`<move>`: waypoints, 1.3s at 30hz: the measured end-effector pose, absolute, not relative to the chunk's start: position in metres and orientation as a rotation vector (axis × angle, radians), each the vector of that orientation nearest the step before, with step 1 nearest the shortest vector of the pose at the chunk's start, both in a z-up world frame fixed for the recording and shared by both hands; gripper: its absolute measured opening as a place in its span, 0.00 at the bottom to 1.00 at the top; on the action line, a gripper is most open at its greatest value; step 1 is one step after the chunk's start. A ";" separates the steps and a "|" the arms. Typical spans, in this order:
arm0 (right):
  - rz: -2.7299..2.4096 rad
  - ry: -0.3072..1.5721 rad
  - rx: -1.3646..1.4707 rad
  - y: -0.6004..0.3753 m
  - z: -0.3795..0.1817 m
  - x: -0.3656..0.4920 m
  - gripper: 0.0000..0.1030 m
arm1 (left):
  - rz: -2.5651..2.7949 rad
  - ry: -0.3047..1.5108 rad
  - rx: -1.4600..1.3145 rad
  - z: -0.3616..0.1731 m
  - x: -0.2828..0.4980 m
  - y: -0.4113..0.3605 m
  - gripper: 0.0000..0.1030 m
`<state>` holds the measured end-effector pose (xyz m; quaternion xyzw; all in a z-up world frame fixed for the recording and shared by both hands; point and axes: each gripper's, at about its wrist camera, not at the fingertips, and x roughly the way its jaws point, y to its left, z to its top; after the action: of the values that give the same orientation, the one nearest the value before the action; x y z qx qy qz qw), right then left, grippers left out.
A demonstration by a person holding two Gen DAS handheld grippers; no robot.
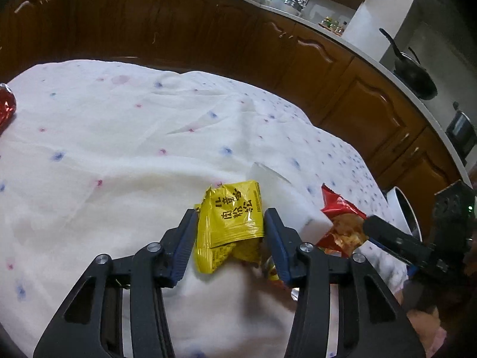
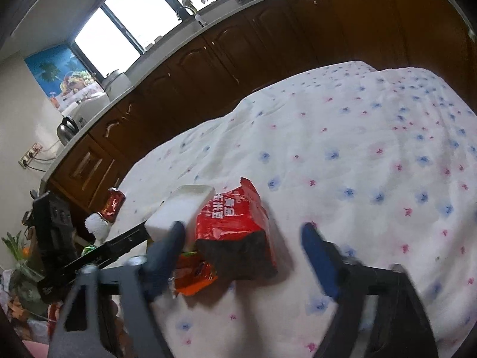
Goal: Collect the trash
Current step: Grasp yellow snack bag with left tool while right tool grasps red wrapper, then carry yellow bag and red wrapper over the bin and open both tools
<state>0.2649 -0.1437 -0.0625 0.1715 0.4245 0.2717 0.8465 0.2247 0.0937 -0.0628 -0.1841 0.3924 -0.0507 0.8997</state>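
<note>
Left claw (image 1: 229,223) open astride yellow wrapper (image 1: 231,223) on tablecloth (image 1: 119,149), right claw (image 2: 243,235) open around red packet (image 2: 235,226); pick-up step, probably needing both closed before lifting.

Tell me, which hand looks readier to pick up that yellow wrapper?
Left, probably. The left gripper already straddles the yellow wrapper; the right gripper sits around the red packet.
</note>
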 end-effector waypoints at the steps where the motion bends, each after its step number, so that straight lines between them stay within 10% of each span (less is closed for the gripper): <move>1: 0.578 0.904 0.359 -0.143 -0.064 0.265 0.35 | -0.110 0.808 -0.377 -0.062 0.224 0.094 0.37; 4: 0.580 0.915 0.349 -0.146 -0.065 0.262 0.16 | -0.134 0.800 -0.390 -0.059 0.221 0.093 0.15; 39: 0.261 0.697 0.456 -0.340 -0.016 0.172 0.12 | -0.506 0.705 -0.276 0.007 0.212 -0.068 0.14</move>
<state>0.1719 -0.3397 -0.0157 0.2208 0.3375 0.1264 0.9063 0.2121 -0.0685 0.0069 -0.1335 0.3404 -0.2444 0.8981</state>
